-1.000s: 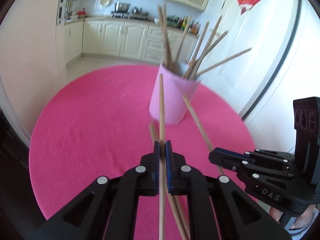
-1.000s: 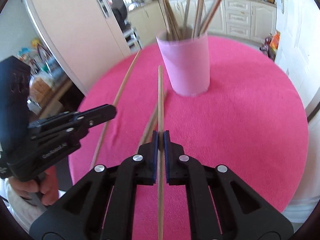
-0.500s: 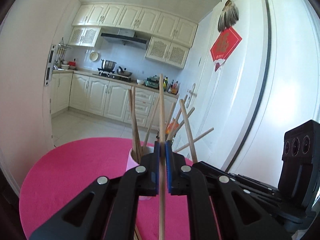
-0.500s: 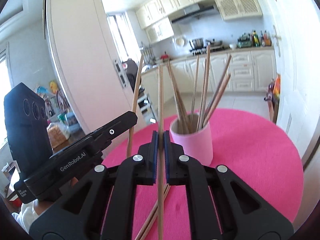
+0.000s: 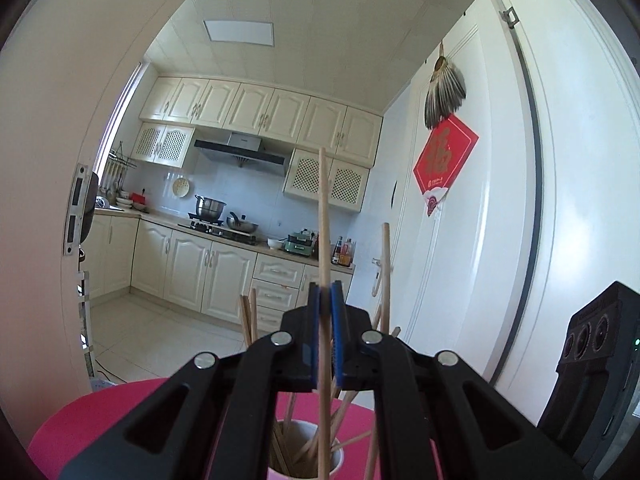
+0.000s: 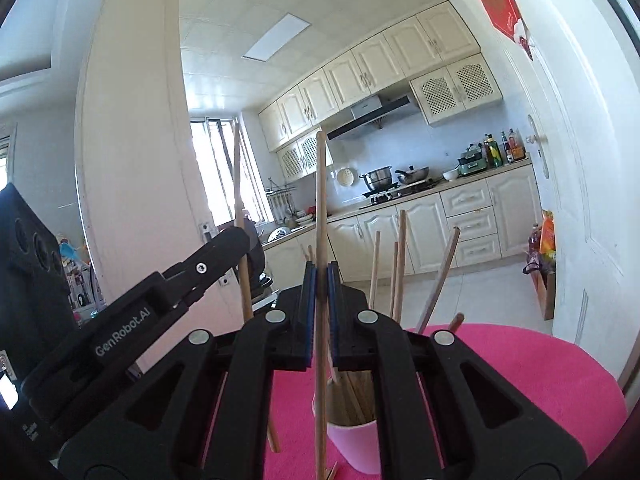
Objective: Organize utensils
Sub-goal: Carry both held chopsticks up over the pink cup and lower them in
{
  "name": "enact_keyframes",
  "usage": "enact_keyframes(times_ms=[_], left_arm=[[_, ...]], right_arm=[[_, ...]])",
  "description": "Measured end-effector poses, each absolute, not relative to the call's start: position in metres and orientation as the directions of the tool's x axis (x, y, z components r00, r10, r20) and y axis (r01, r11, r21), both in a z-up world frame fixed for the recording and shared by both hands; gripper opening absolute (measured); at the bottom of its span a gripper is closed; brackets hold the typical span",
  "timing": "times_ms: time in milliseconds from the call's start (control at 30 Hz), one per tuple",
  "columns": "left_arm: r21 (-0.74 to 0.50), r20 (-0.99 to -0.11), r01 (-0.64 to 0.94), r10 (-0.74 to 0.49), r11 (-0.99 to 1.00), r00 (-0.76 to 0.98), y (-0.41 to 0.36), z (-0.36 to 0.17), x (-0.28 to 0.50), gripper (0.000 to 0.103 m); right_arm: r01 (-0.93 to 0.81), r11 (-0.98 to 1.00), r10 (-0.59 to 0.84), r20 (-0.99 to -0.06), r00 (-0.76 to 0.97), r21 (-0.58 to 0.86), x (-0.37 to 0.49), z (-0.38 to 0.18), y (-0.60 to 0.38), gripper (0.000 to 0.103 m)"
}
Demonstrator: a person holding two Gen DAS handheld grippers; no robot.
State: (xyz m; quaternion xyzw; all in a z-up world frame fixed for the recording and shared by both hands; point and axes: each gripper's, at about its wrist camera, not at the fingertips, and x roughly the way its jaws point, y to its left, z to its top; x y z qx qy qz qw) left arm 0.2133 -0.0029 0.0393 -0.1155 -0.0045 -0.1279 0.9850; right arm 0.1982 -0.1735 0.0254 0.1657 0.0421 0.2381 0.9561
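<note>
Wooden chopsticks, one apiece, stood upright, clamped in the left gripper (image 5: 325, 330) and the right gripper (image 6: 321, 312). Below both sat one pink cup (image 6: 356, 438) on the pink table (image 6: 520, 380), holding several more; their count was unclear.

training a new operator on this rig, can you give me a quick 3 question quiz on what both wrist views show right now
1. True or false: the left gripper is shut on a chopstick.
2. What stands on the pink tablecloth below both grippers?
A. a white bowl
B. a pink cup holding chopsticks
C. a metal tray
3. Fill in: the chopstick in the right gripper stands nearly ______.

Key
1. True; both fingers press its shaft.
2. B; the pink cup already holds several sticks.
3. Upright, with its lower end outside the cup in the right wrist view.
</note>
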Motion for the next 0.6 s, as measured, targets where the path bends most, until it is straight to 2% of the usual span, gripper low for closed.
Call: enact_keyframes(times_ms=[267,600], left_arm=[[-0.242,0.089,0.241,-0.226,0.940,0.970,-0.001,0.034,0.242,0.006],[-0.287,0.049,0.230,-0.226,0.930,0.973,0.011,0.013,0.261,0.006]], right_arm=[[-0.418,0.856,0.406,0.105,0.908,0.305,0.217,0.029,-0.172,0.006],[-0.402,0.872,0.390,0.102,0.915,0.279,0.225,0.019,-0.167,0.006]])
